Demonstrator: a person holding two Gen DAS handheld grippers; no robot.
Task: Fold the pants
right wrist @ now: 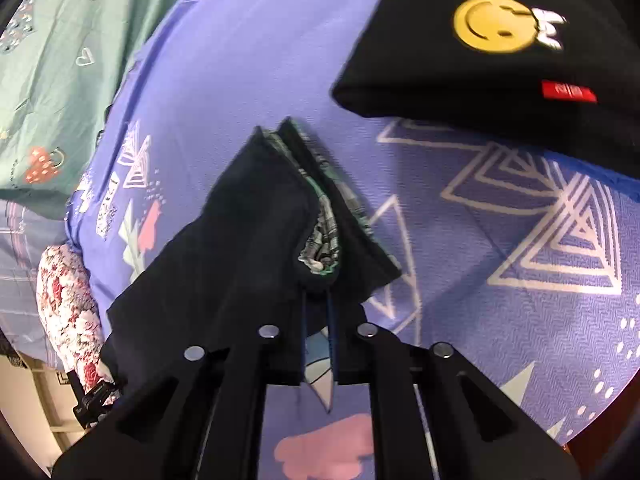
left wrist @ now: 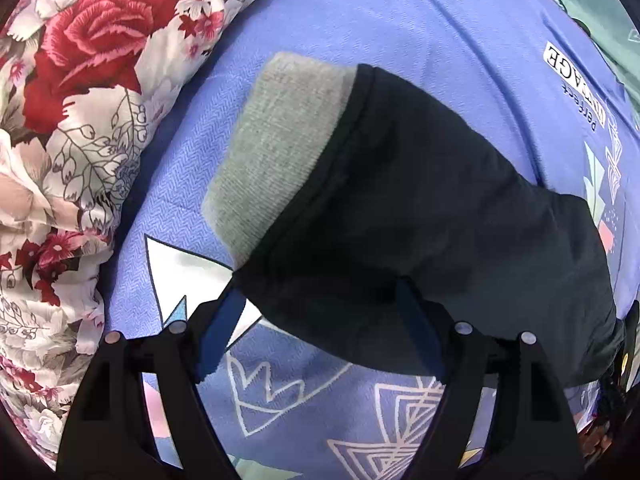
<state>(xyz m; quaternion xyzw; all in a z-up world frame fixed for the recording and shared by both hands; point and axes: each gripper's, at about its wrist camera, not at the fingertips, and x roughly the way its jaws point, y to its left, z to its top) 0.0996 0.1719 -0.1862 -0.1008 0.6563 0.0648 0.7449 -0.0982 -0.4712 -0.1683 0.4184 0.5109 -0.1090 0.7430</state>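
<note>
The black pants (left wrist: pixel 420 208) with a grey ribbed cuff (left wrist: pixel 280 152) lie over a purple patterned bedsheet (left wrist: pixel 400 24). My left gripper (left wrist: pixel 320 292) is open, its blue fingers spread at the pants' near edge, one on each side of a fold. In the right wrist view my right gripper (right wrist: pixel 318 304) is shut on the waist end of the black pants (right wrist: pixel 248 232), whose green plaid lining (right wrist: pixel 320 232) shows. That end is lifted off the sheet (right wrist: pixel 500 280).
A floral red and white pillow (left wrist: pixel 72 140) lies left of the pants. A black folded garment with a yellow smiley print (right wrist: pixel 492 24) lies at the far right. A green sheet (right wrist: pixel 72 60) covers the far side of the bed.
</note>
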